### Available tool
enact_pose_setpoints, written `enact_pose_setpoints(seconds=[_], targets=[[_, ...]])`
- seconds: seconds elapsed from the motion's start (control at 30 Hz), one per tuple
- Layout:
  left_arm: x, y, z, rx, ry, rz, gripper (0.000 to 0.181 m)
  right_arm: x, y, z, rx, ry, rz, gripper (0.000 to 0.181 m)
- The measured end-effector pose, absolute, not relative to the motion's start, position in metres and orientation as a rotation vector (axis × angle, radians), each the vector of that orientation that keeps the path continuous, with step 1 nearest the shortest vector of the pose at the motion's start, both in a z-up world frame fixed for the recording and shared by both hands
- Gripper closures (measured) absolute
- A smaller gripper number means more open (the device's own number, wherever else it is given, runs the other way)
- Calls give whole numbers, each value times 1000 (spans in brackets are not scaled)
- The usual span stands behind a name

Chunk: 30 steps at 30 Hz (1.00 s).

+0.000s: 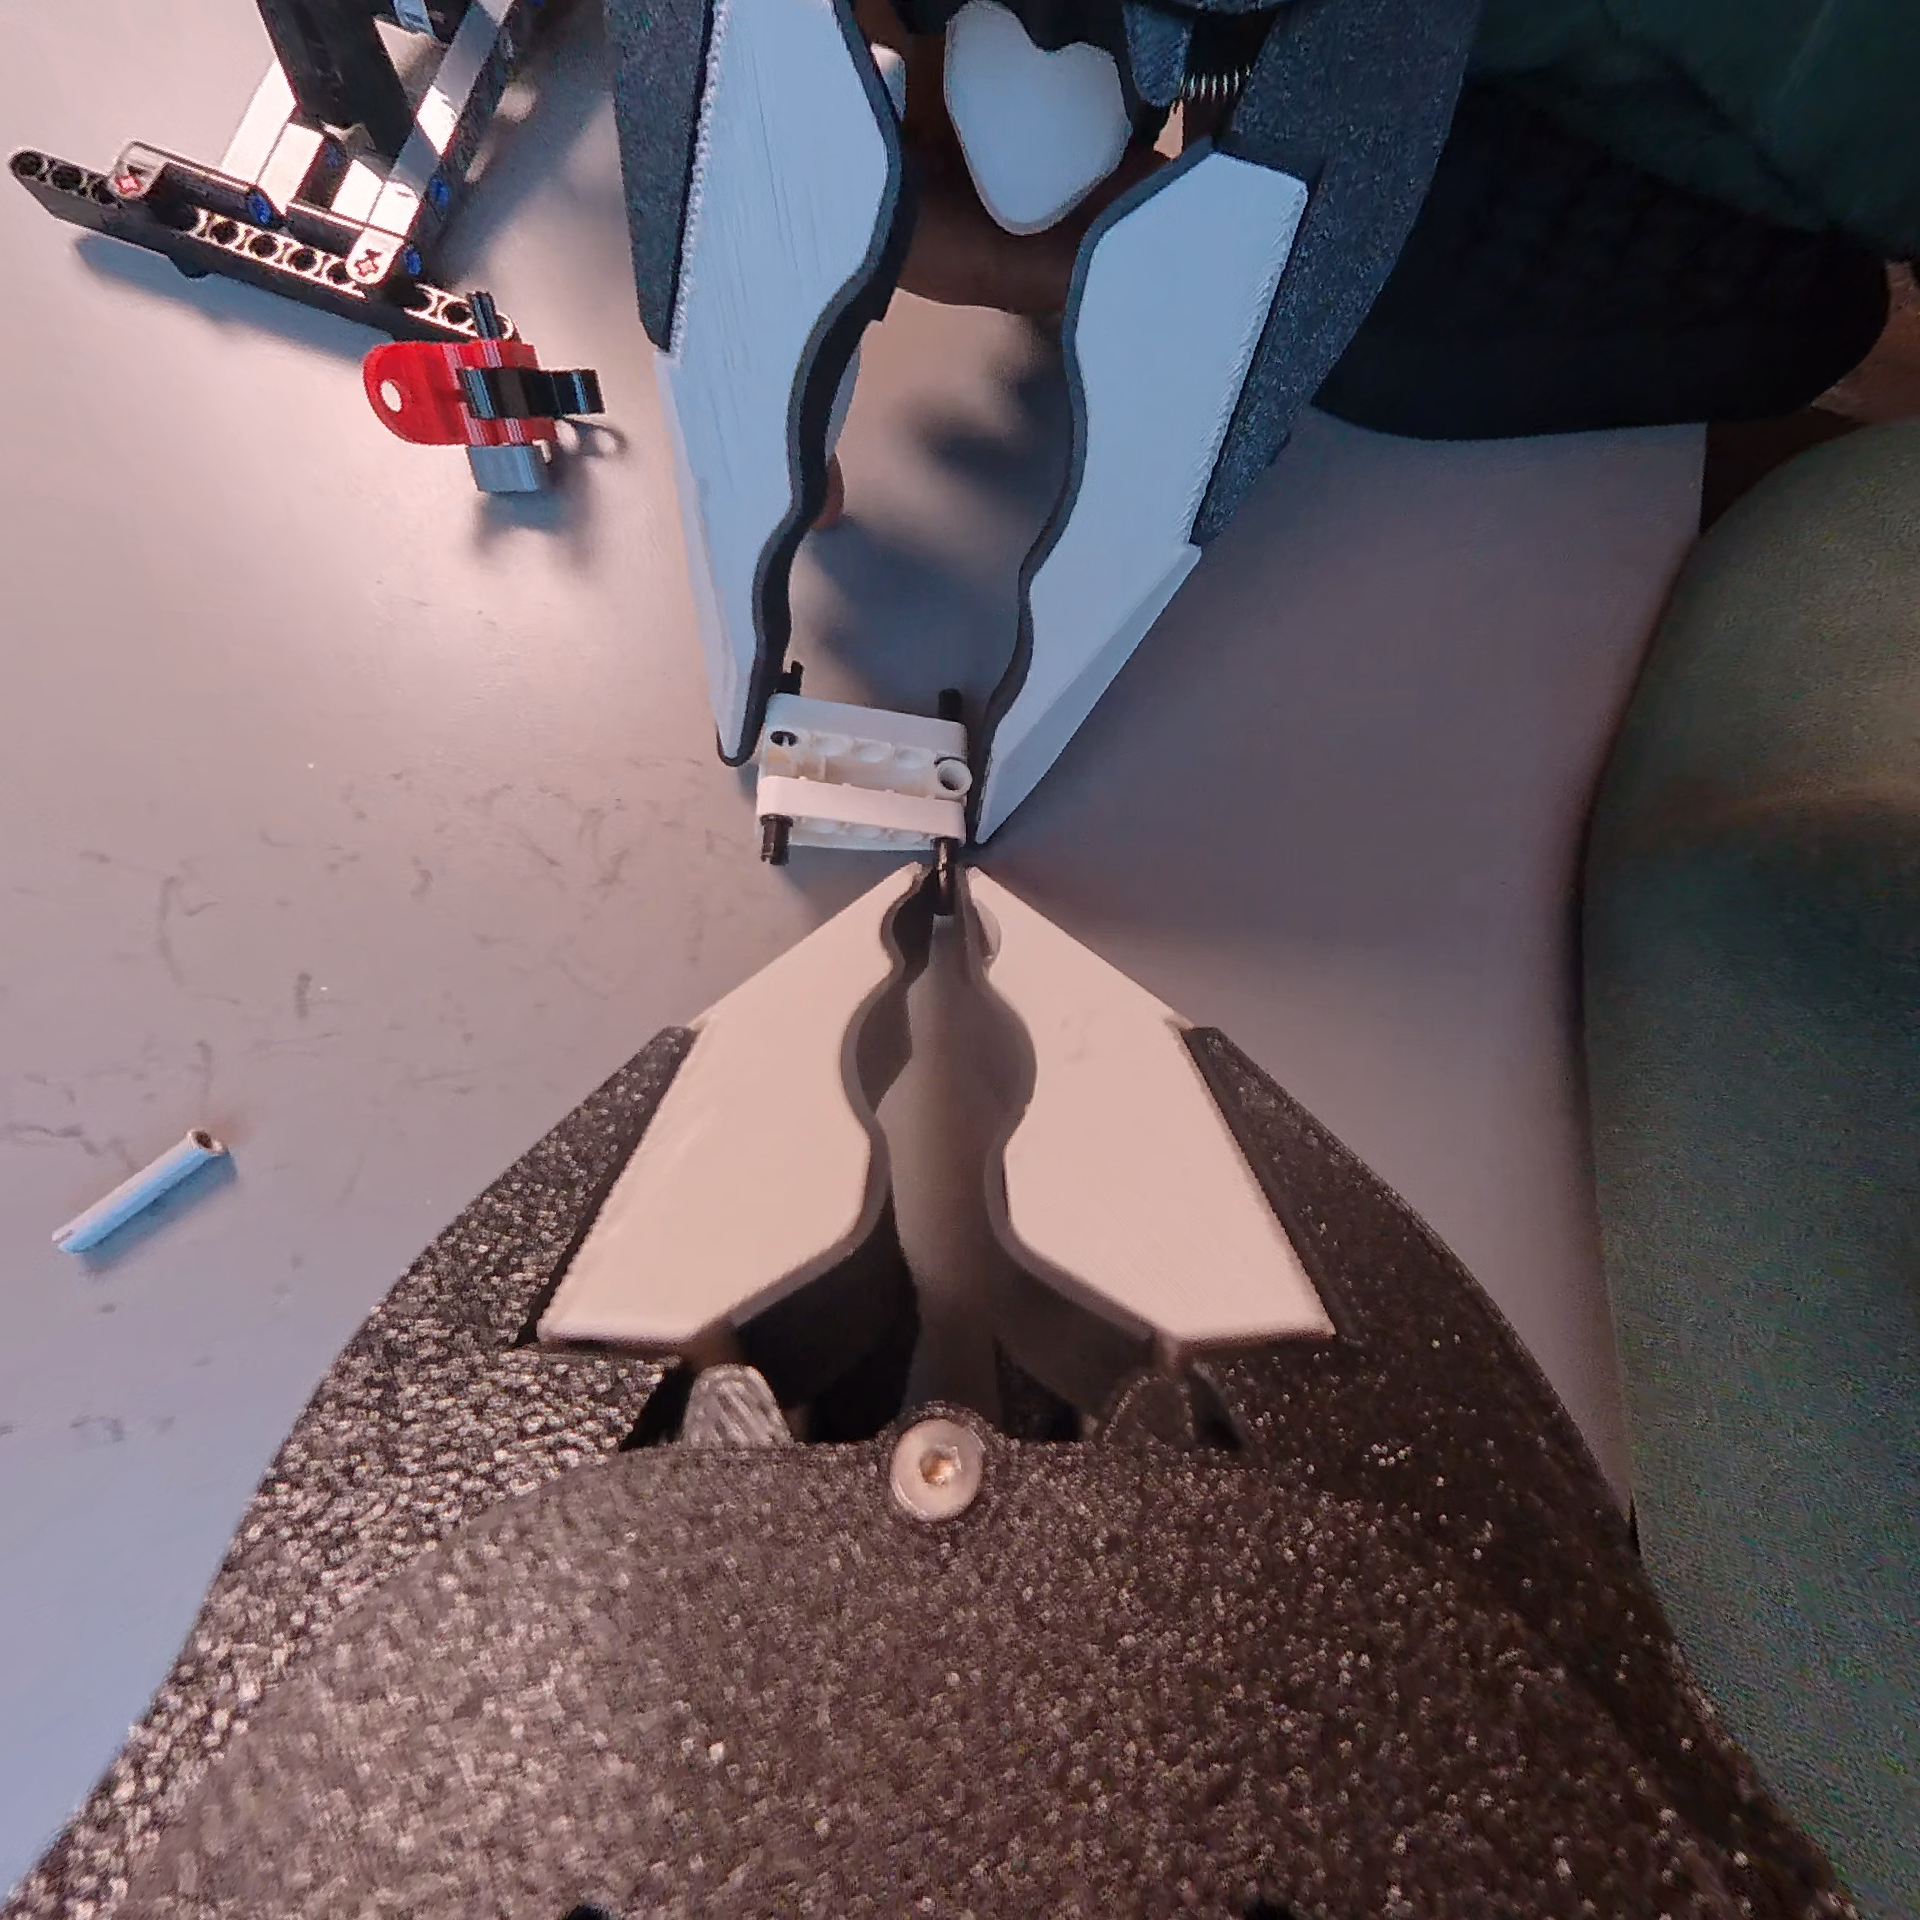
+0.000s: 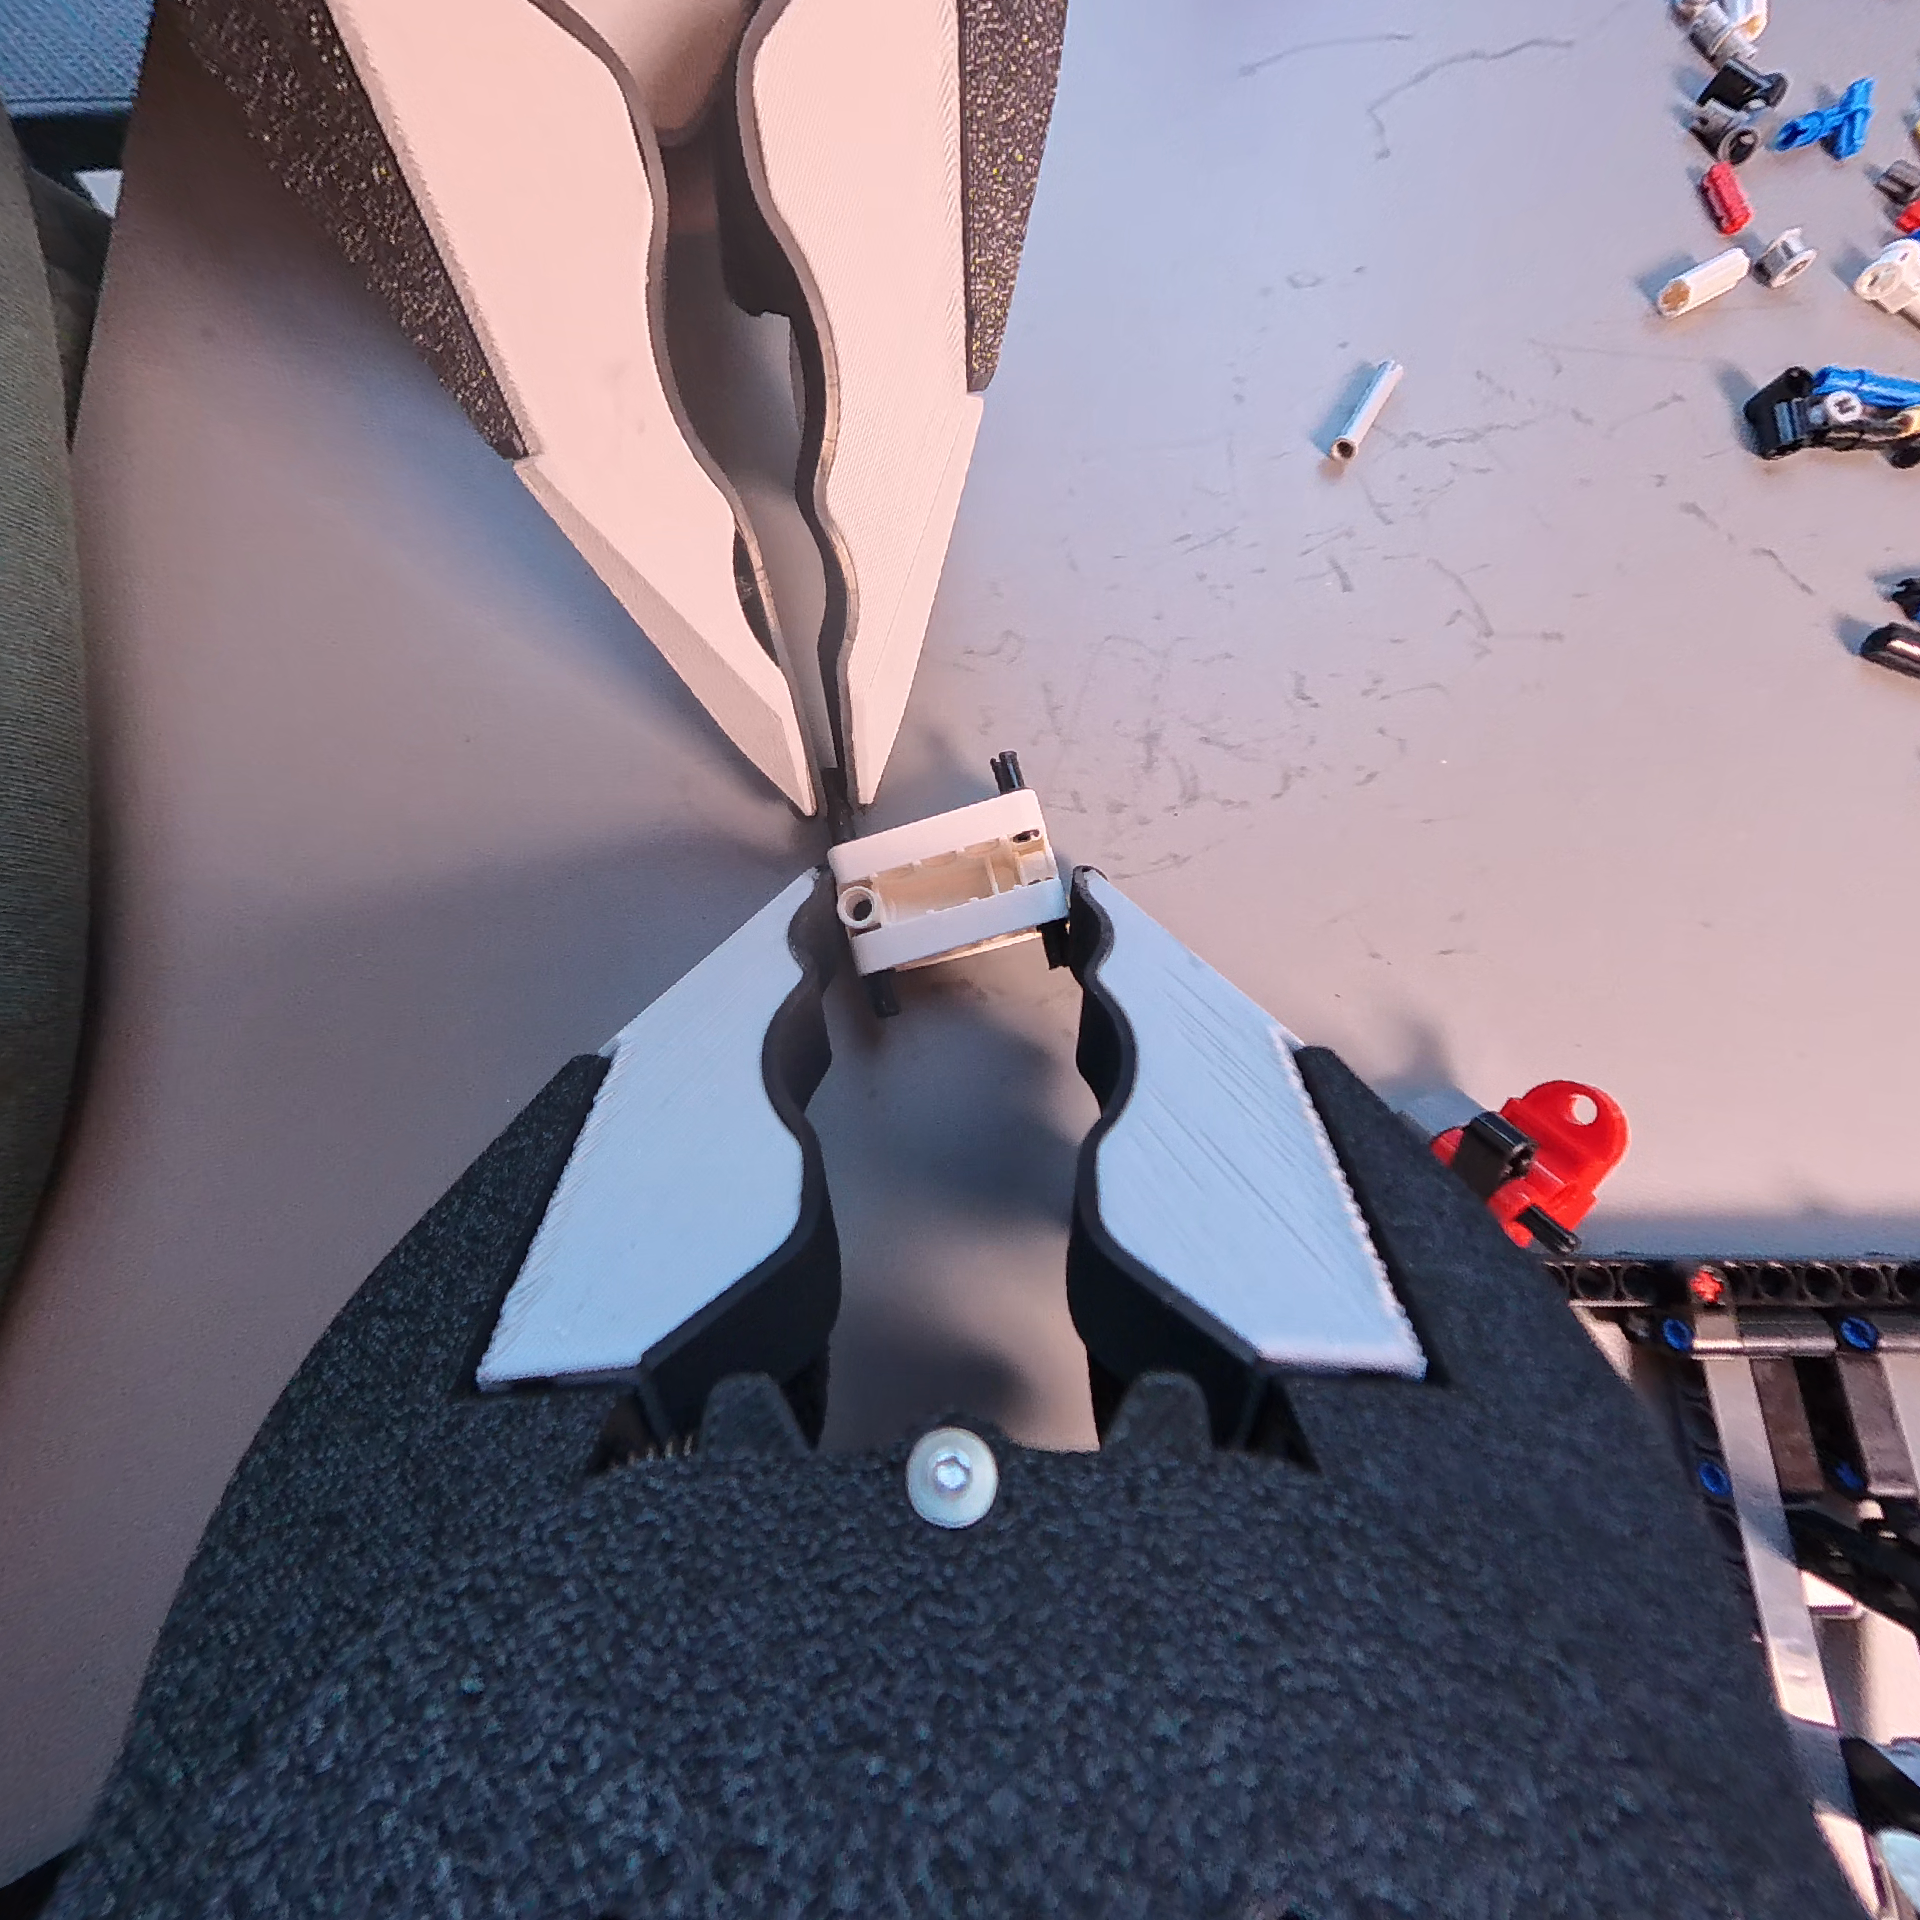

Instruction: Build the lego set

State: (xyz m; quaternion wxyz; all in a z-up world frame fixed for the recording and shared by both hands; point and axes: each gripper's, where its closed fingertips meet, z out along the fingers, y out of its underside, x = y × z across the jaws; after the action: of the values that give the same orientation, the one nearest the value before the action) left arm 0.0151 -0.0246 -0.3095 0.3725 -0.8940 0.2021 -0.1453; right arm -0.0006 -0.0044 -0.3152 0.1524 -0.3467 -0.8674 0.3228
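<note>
— Left wrist view first: where's the piece?

— The white frame block (image 1: 864, 781) sits above the desk (image 1: 312, 779), clamped across its ends by the right gripper (image 1: 862, 774). The left gripper (image 1: 940, 883) has its jaws pinched together on a black pin (image 1: 943, 871) at the block's corner.

— How should the pin go in?

— I'd say straight along the hole, with the block held steady against the push.

— Anything only the right wrist view gives?

— Yes, the loose parts (image 2: 1808, 197) scattered far right; the left view shows the black beam frame (image 1: 312, 177) better. Both catch the red piece (image 1: 452, 400).
</note>
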Motion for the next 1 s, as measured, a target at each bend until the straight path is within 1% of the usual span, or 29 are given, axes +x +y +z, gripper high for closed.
enact_pose_setpoints(seconds=[0.2,0.43,0.6,0.63,0.67,0.77,1.0], targets=[[17,-21,-308,-2267,443,-346,179,-1,-4,-315,-1024,-2466,927,136],[21,-17,-310,-2256,498,-219,180,-1,-3,-314,-1045,-2444,924,135],[20,-17,-310,-2264,443,-244,179,-2,-2,-314,-1051,-2414,918,134],[19,-17,-311,-2268,432,-248,178,-3,0,-314,-1067,-2390,906,130],[19,-17,-311,-2272,422,-248,178,-4,5,-314,-1090,-2354,873,122],[20,-15,-313,-2288,410,-219,178,3,11,-311,-1119,-2308,784,118],[25,-9,-314,-2306,354,-215,177,17,25,-309,-1234,-2174,640,129]])
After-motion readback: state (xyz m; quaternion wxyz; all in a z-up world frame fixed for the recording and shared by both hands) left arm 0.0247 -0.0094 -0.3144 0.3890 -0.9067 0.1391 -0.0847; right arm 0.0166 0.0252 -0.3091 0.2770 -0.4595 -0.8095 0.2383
